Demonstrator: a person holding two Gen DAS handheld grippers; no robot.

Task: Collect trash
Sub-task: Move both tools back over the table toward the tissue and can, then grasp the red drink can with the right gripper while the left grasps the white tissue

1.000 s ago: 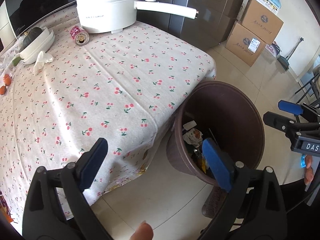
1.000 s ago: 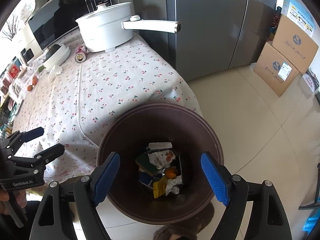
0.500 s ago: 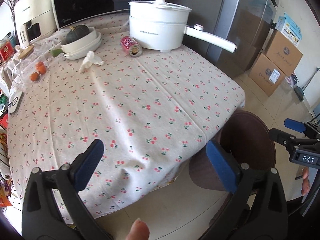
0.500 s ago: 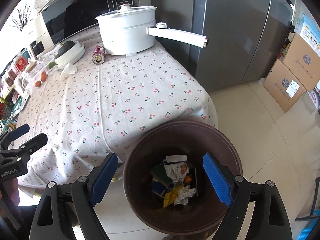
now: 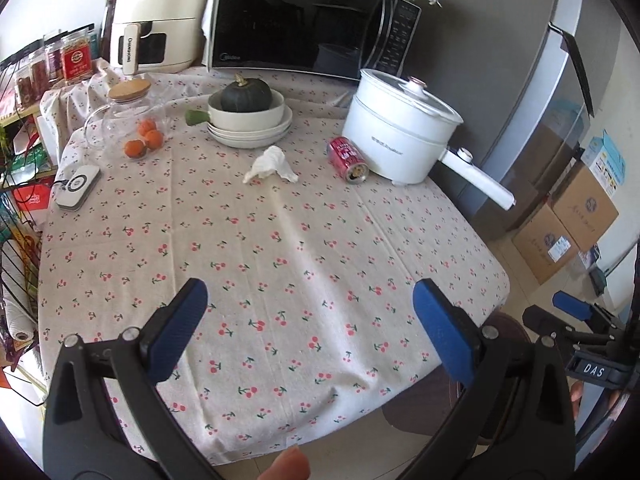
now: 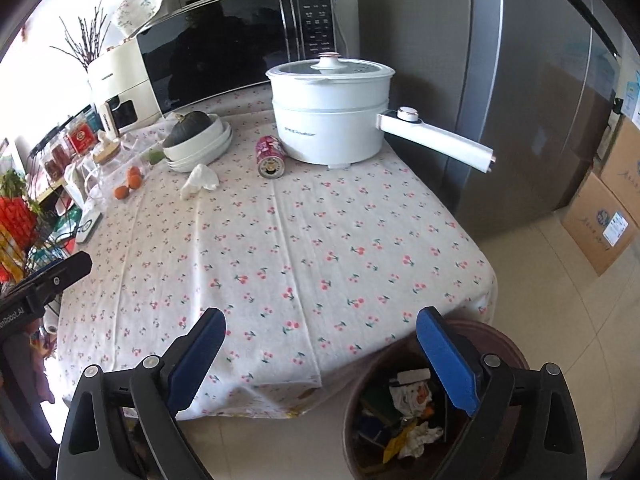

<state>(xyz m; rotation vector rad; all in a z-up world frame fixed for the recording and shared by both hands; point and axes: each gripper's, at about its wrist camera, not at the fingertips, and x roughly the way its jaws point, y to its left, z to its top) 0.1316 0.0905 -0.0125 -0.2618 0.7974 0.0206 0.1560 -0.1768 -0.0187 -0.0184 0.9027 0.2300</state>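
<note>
A crumpled white tissue (image 5: 270, 165) (image 6: 199, 180) and a red drink can (image 5: 348, 158) (image 6: 271, 157) on its side lie at the far part of the cherry-print table (image 5: 280, 248) (image 6: 304, 240). A brown trash bin (image 6: 416, 412) with wrappers inside stands on the floor at the table's near right corner; only its rim (image 5: 500, 322) shows in the left wrist view. My left gripper (image 5: 316, 328) is open and empty over the table's near edge. My right gripper (image 6: 320, 356) is open and empty, above the near edge and the bin.
A white electric pot (image 5: 396, 136) with a long handle stands right of the can. Stacked white dishes with a dark squash (image 5: 248, 114), oranges (image 5: 142, 140), a glass jar, a microwave (image 5: 312, 20) and an air fryer line the back. Cardboard boxes (image 5: 568, 224) sit on the floor right.
Both grippers rose and tilted up from the bin toward the table. The far table with tissue and can has come into fuller view. Both stayed open and empty.
</note>
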